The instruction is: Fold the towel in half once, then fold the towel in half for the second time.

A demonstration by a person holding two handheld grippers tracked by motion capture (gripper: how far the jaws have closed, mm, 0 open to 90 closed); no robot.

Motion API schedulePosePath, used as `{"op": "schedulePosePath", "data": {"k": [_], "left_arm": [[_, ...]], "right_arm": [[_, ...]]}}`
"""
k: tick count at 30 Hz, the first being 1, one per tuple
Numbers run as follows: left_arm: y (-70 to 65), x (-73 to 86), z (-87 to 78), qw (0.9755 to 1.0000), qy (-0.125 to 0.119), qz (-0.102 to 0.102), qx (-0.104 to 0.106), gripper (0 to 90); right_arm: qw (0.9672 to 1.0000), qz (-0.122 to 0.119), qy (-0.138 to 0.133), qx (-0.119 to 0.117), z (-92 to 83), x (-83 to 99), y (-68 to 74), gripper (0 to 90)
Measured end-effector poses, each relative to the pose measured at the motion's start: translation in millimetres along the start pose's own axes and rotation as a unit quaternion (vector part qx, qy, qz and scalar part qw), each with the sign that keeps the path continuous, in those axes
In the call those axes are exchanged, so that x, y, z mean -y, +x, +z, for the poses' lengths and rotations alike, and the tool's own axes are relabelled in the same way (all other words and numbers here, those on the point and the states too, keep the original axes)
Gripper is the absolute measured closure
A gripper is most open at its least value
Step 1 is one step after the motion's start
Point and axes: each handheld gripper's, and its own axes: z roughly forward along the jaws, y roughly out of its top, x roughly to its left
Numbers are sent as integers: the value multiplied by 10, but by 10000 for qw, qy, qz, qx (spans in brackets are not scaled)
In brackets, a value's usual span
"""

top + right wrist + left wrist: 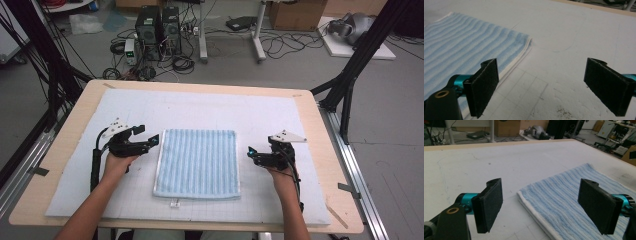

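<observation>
High view puts the folded blue striped towel (197, 162) flat in the middle of the white mat (280, 120), with my 2 grippers flanking it, so the work in hand is this towel. What could go wrong, as I judge it: if I come in too high at the left edge I would pinch just the top layer and peel the fold open instead of lifting the whole stack; if I come in too low the pads could snag the mat. Uneven pulls from the 2 sides would skew the neat rectangle. My left gripper (148, 141) sits just beside the towel's left edge, jaws spread wide and holding nothing; in the left gripper view the white-hemmed edge (534, 212) lies between the pads, untouched. My right gripper (251, 153) sits near the right edge, also spread and empty, the towel's corner (527, 42) lying ahead of its left pad.
</observation>
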Motion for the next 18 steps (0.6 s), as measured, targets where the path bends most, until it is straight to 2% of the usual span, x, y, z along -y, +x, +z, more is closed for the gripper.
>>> {"op": "schedulePosePath", "data": {"k": [3, 8, 10, 13, 18], "left_arm": [[9, 0, 3, 10000, -22, -45, -16, 207], [3, 16, 14, 9999, 132, -1, -8, 207], [1, 22, 19, 9999, 147, -46, -15, 207], [11, 30, 29, 9998, 161, -86, -24, 207], [26, 45, 51, 9995, 314, -40, -82, 210]], "right_arm": [[10000, -15, 27, -17, 4, 0, 13, 118], [9999, 98, -19, -27, -1, 5, -27, 117], [9999, 118, -22, -38, -2, 6, -28, 117], [9999, 121, -30, -47, 0, 5, -25, 117], [9999, 115, 5, -56, 3, 12, -27, 117]]}}
